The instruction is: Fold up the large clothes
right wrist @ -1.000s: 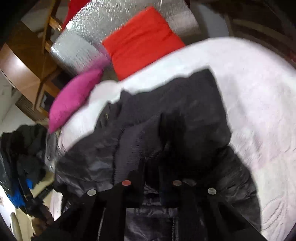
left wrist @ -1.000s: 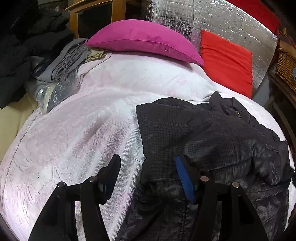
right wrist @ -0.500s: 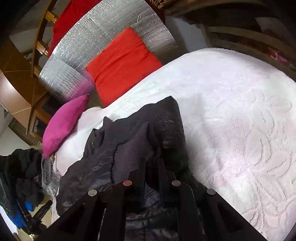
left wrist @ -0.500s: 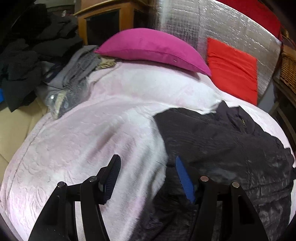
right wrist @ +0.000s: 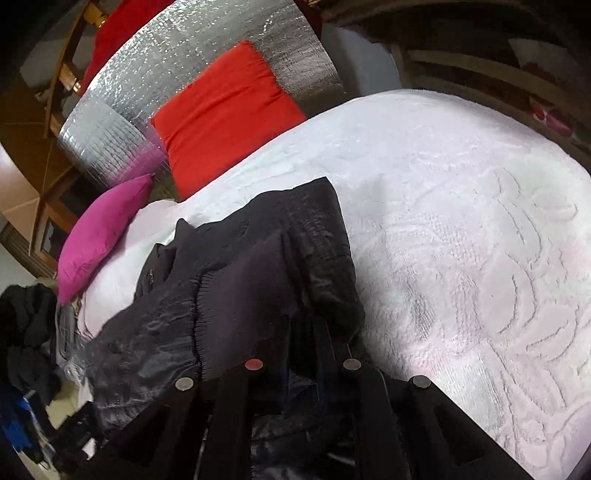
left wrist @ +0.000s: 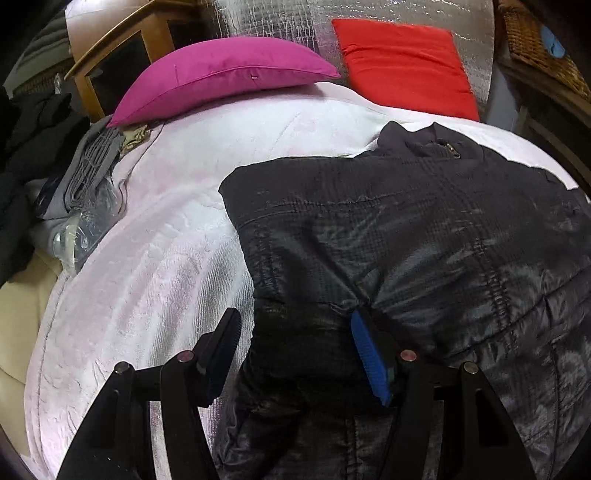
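Note:
A black quilted jacket (left wrist: 424, 236) lies on the pale pink bedspread (left wrist: 155, 229), collar toward the far side. My left gripper (left wrist: 295, 347) is open, low over the jacket's left edge; its blue-padded right finger (left wrist: 369, 358) touches the fabric, and its left finger (left wrist: 221, 343) is over the bedspread. In the right wrist view my right gripper (right wrist: 303, 343) is shut on a fold of the jacket (right wrist: 258, 280) near a ribbed cuff and holds it over the garment.
A magenta pillow (left wrist: 221, 74) and a red cushion (left wrist: 402, 62) lean at the bed's head against a silver foil panel (left wrist: 280, 22). Grey and dark clothes (left wrist: 85, 166) are piled at the left edge. A wicker basket (left wrist: 535, 44) stands at the right.
The left gripper has moved right and closer over the jacket's left edge. The right gripper has carried the held fold across; the jacket now lies flatter and more spread out.

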Demonstrator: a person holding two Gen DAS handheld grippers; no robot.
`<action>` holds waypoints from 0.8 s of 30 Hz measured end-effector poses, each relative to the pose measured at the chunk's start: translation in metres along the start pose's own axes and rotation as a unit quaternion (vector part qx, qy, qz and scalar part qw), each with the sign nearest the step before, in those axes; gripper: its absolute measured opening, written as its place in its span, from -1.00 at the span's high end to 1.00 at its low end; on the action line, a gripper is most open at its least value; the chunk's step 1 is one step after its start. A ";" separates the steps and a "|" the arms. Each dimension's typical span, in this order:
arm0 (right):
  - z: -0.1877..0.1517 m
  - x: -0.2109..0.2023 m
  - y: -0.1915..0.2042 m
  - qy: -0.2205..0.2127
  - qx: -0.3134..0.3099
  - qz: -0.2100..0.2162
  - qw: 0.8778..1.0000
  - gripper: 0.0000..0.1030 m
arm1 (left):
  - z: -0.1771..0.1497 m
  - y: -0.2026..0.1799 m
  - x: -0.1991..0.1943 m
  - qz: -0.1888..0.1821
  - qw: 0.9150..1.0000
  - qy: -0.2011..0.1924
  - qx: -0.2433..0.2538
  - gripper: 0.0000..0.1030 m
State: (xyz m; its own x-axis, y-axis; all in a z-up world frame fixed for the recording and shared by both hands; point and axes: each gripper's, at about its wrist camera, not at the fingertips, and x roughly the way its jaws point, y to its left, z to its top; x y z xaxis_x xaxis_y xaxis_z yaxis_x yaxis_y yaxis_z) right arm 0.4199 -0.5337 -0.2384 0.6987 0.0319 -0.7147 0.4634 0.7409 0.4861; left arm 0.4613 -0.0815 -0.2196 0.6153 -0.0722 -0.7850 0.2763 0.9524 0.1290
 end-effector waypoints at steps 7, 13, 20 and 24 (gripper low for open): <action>0.013 -0.055 0.008 -0.069 0.023 0.005 0.997 0.73 | 0.000 0.006 0.001 -0.007 1.000 0.000 -0.012 -0.22; -0.001 -0.030 0.045 -0.021 -0.051 0.051 0.997 0.40 | -0.005 -0.005 -0.003 0.015 1.000 -0.012 0.013 -0.22; -0.020 0.015 0.051 0.063 -0.085 0.031 0.994 0.39 | -0.006 -0.006 -0.003 0.018 1.000 -0.016 0.015 -0.23; -0.018 -0.005 0.059 0.017 -0.107 0.018 0.994 0.39 | -0.007 -0.010 -0.003 0.027 0.999 -0.021 0.024 -0.23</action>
State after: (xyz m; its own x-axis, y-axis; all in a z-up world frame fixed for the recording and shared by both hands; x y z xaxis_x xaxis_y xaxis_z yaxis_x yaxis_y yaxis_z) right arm 0.4339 -0.4781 -0.2155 0.6924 0.0806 -0.7170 0.3094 0.8646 0.3960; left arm 0.4512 -0.0891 -0.2225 0.6601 -0.0346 -0.7504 0.2760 0.9402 0.1995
